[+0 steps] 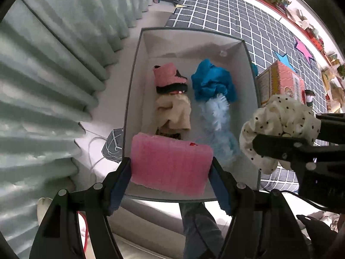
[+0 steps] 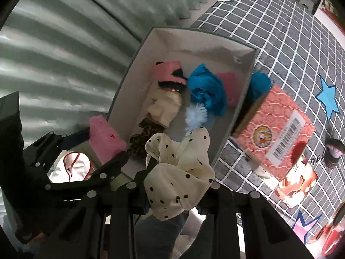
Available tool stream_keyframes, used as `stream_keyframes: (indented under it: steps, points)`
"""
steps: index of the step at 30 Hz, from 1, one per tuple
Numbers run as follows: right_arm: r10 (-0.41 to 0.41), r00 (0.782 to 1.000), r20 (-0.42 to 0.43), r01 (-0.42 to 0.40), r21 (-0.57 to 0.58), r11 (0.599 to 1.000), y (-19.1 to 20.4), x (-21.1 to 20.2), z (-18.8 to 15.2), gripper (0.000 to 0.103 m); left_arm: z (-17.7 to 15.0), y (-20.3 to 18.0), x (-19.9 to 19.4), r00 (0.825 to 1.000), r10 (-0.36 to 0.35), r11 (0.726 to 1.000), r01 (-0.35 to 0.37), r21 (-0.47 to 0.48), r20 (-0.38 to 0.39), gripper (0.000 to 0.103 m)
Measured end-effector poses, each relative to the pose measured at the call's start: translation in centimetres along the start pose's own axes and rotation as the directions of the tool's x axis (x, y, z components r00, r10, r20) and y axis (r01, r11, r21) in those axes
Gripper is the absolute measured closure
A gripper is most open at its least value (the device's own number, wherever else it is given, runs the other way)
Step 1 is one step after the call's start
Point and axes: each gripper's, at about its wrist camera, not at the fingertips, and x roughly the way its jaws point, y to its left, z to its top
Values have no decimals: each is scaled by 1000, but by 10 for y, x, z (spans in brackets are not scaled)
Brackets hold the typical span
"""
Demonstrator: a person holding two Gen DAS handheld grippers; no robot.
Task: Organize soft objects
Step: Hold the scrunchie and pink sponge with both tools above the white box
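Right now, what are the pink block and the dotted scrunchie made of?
Pink block: looks like foam, matte, with a finely ribbed, porous face and squared edges. Dotted scrunchie: looks like thin woven cloth, cream with black dots, a slight sheen, gathered into soft ruffles. Exact fibre unclear.

No wording can be made out anywhere — a barcode label (image 2: 285, 137) with print too small to read and a round emblem (image 2: 262, 139) are borne by the pink carton (image 2: 278, 129), while a few dark letters on the picture beside it stay illegible.
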Motion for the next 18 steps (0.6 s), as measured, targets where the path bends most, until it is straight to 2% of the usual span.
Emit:
stream_keyframes:
  steps: [18]
  points:
    - [3, 999, -37, -4, -5, 1000, 3, 15, 0, 73, 1, -1, 15, 999, -5, 1000, 6, 4, -32, 30]
